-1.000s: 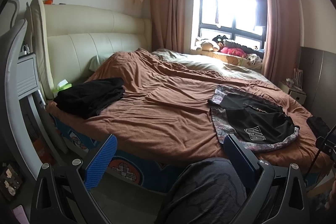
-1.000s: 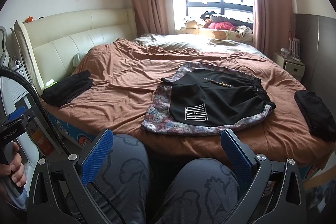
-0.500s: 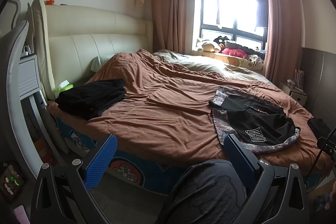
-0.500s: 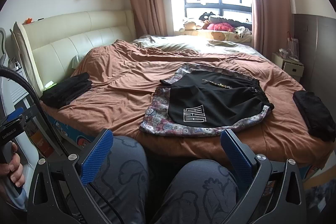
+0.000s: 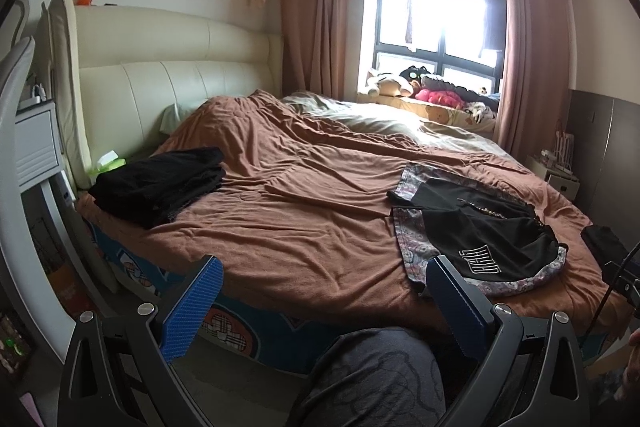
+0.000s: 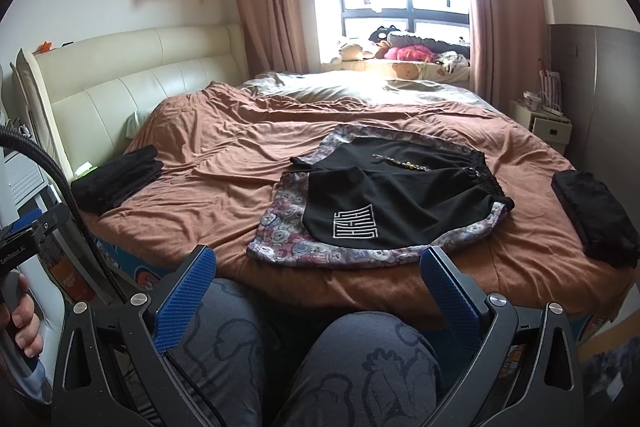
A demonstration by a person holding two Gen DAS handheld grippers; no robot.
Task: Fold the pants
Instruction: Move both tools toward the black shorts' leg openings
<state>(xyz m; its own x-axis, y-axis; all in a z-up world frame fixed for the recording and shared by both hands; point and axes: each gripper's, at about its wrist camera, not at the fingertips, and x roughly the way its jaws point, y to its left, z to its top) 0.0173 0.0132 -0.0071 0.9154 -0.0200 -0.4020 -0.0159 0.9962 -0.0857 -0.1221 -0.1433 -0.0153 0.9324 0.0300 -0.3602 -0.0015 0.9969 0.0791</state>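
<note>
Seen from the left wrist camera, the left gripper is hanging short of the near edge of a bed covered in a rust-brown blanket, its blue-padded jaws spread wide and gripping nothing. A pair of black shorts with a white emblem is lying flat atop a patterned garment on the right part of the blanket, near the bed's front edge, while a stack of folded black clothes is sitting at the left corner, just beside the cream headboard. A knee in grey printed trousers is showing between the fingers (the person appears to be seated facing the bed). From the right wrist camera, the right gripper is likewise hovering clear of the mattress, jaws standing wide apart and empty, with both knees filling the space below them. The black shorts are lying almost straight ahead, spread over the patterned garment, their waistband pointing to the right. Another folded dark piece is resting at the far right of the blanket, well apart from the shorts, and the black stack is lying at the left. At the frame's left edge, a hand is gripping the other gripper's handle. Stuffed toys are lining the windowsill.
</note>
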